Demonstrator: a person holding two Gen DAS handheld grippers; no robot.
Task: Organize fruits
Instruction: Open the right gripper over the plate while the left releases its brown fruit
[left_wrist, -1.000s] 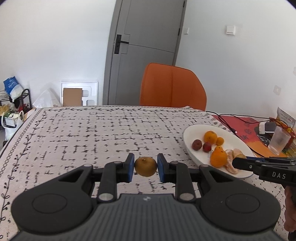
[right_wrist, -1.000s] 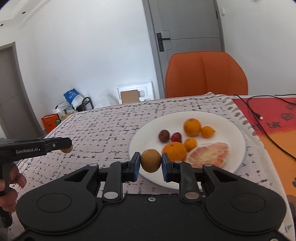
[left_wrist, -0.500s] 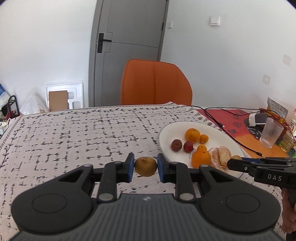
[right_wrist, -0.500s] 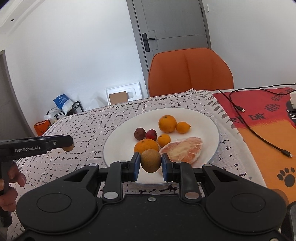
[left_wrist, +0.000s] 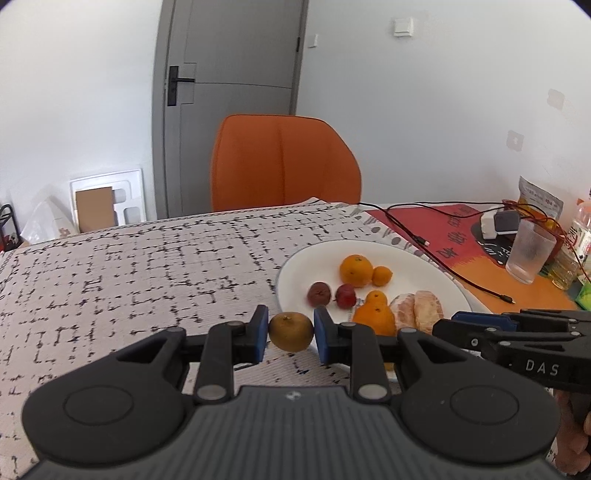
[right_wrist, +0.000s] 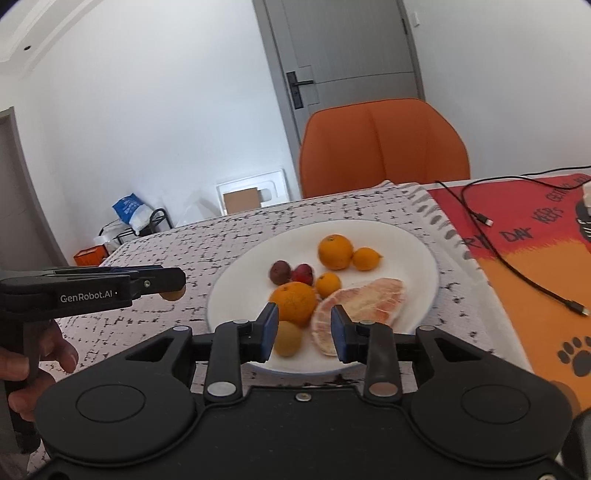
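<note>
My left gripper (left_wrist: 290, 334) is shut on a small brown-yellow fruit (left_wrist: 290, 331), held above the tablecloth just left of the white plate (left_wrist: 295, 269). My right gripper (right_wrist: 303, 332) is open over the plate's near rim (right_wrist: 229, 291). A brown round fruit (right_wrist: 287, 338) lies blurred on the plate between its fingers, near the left one. The plate holds oranges (right_wrist: 335, 251), two dark red fruits (right_wrist: 303, 274) and peeled pomelo (right_wrist: 360, 306). The left gripper also shows in the right wrist view (right_wrist: 173, 284).
An orange chair (left_wrist: 284, 162) stands behind the table. To the right lie a red-orange mat (right_wrist: 535, 258) with black cables (right_wrist: 517, 273), a glass (left_wrist: 530, 251) and a bottle (left_wrist: 576, 251). The patterned cloth (left_wrist: 147, 266) stretches to the left.
My right gripper has opened and let go of the brown fruit, which now lies on the plate. My left gripper has moved right toward the plate with its fruit.
</note>
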